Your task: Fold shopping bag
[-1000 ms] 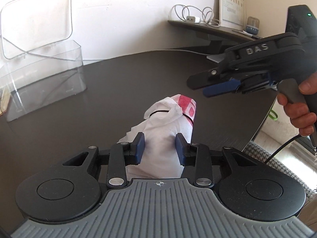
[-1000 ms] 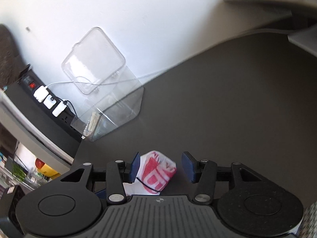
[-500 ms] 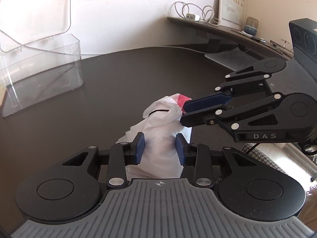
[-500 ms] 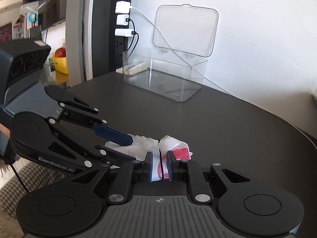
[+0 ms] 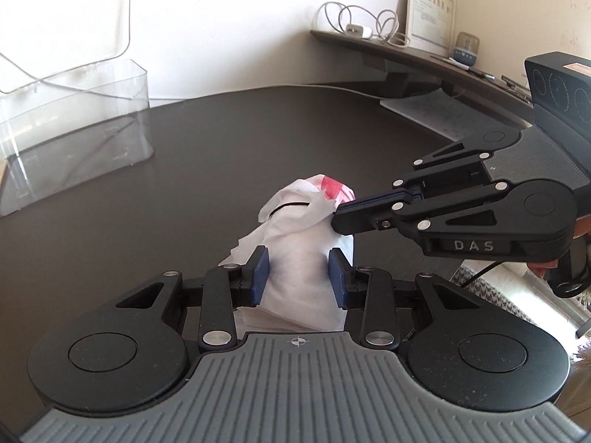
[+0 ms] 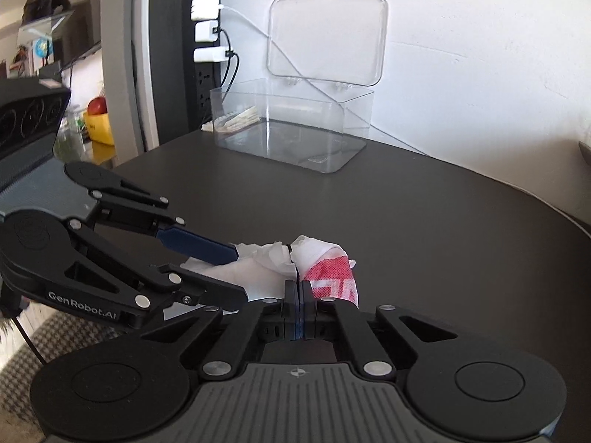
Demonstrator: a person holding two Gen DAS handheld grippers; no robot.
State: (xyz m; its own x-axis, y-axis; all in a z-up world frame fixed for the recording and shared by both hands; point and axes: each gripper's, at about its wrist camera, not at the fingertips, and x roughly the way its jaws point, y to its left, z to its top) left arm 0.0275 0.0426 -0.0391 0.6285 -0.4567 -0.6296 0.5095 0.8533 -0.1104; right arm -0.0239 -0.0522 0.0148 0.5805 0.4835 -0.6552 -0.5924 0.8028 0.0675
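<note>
dark table (image 6: 424, 229) | on it — clear lidded box (image 6: 295, 122), lid open — bunched shopping bag (image 6: 325, 269)

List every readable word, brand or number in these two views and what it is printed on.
"DAS": side of the right hand-held gripper.
"GenRobot.AI": side of the left hand-held gripper.
Framed certificate on the shelf: print too small to read.
Red print on the shopping bag: folded, unreadable.

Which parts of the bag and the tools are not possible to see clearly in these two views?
- Left wrist view: the shopping bag bottom is hidden behind the left tool.
- Right wrist view: the right tool covers the fabric it pinches.
- The bag's red print is crumpled and unreadable.
</note>
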